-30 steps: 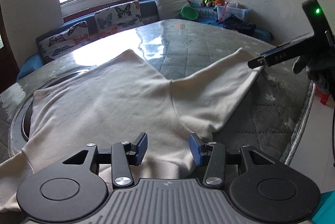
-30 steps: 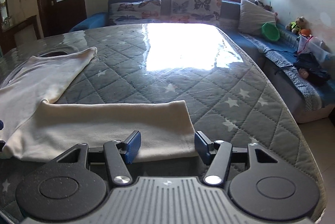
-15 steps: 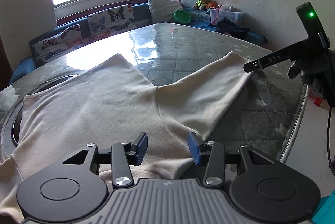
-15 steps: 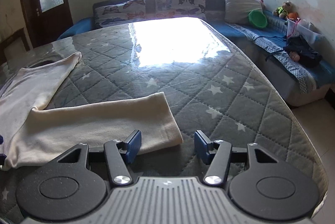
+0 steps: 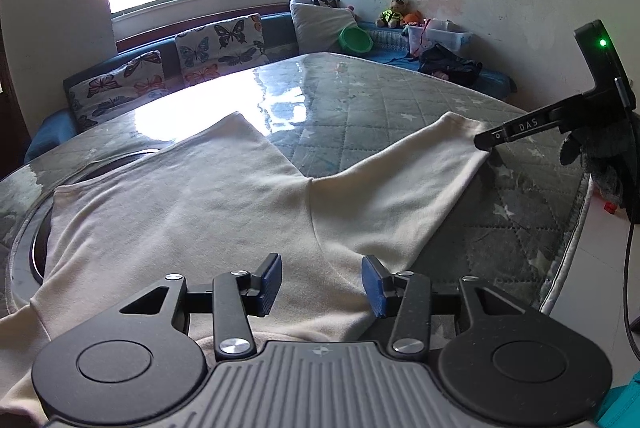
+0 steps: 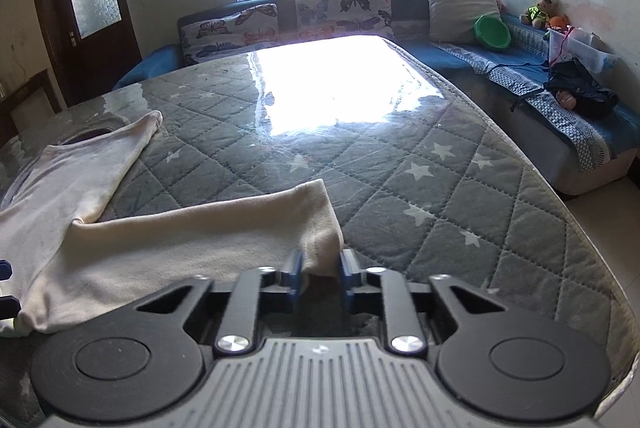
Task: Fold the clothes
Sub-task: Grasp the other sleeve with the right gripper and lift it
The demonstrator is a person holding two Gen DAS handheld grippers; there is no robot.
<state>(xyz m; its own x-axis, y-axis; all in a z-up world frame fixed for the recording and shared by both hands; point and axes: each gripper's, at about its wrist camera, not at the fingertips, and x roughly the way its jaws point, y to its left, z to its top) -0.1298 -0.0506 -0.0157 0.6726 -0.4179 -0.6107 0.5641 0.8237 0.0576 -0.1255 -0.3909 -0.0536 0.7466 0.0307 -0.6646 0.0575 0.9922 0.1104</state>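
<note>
A quilted grey mattress [image 6: 400, 195] with white stars, covered in glossy clear plastic, fills most of both views. A blue corner sofa [image 6: 520, 75] runs behind and beside it, carrying butterfly-print cushions [image 6: 340, 7], a plain grey pillow [image 6: 460, 7] and a green bowl [image 6: 493, 31]. Bright window light glares off the plastic.

On the near part of the mattress lies a cream long-sleeved shirt [image 5: 180, 211], spread flat, its body toward the left of the left wrist view. One sleeve [image 5: 400, 183] stretches out to the right toward the mattress edge; the other sleeve [image 6: 120, 147] shows in the right wrist view, lying up and to the left.

The right tool [image 6: 320, 274] has its blue-padded fingers drawn in on the cuff end of the outstretched sleeve [image 6: 224, 240], pinching a raised bunch of cloth between them at the near corner. From the left wrist view that same tool [image 5: 486, 141] appears side-on, its tip touching the sleeve end, with a green light lit on its body and a gloved hand [image 5: 600, 155] behind it.

The left tool [image 5: 322, 280] stands with its fingers spread wide, holding nothing, low over the shirt near where the sleeve joins the body. Whether its pads [image 5: 270, 280] touch the cloth cannot be told.
</note>
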